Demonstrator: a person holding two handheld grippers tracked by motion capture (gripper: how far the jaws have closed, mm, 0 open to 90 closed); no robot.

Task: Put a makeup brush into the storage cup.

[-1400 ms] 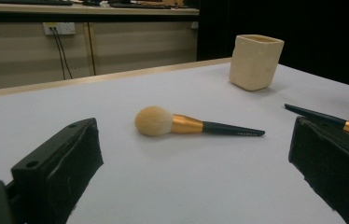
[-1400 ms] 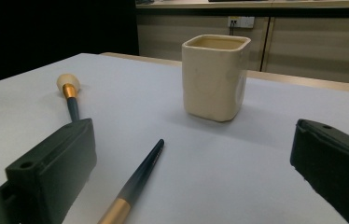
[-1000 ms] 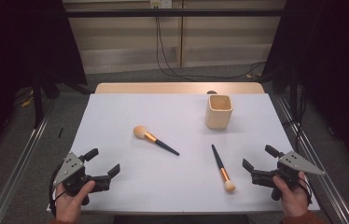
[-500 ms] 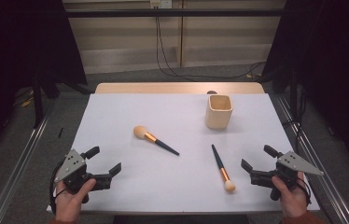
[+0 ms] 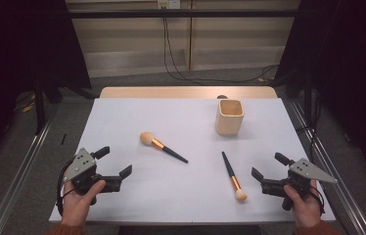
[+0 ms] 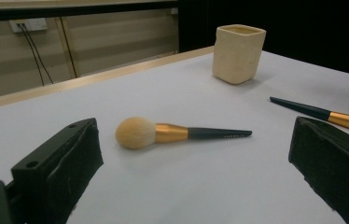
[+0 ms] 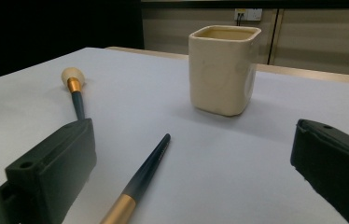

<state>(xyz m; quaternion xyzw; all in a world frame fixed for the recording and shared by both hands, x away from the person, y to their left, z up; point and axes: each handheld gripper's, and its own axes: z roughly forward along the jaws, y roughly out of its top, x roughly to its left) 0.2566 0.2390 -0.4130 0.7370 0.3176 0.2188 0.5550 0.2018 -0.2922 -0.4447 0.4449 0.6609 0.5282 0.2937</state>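
On the white table top (image 5: 191,196) lie two makeup brushes. A fat powder brush (image 5: 161,146) (image 6: 177,133) with a gold collar and dark handle lies left of centre. A slimmer brush (image 5: 232,175) (image 7: 137,182) lies right of centre, its head toward the front edge. A cream square cup (image 5: 229,116) (image 6: 237,53) (image 7: 221,70) stands upright at the back right. My left gripper (image 5: 115,160) (image 6: 196,177) rests open at the front left, short of the powder brush. My right gripper (image 5: 267,165) (image 7: 193,177) is open at the front right, beside the slim brush. Neither holds anything.
Metal rails (image 5: 19,176) run along both sides of the table, with dark curtains beyond. A wooden strip (image 5: 186,92) edges the far side, and cables (image 5: 181,58) hang behind it. The slim brush (image 6: 322,112) also lies off my left gripper's right jaw.
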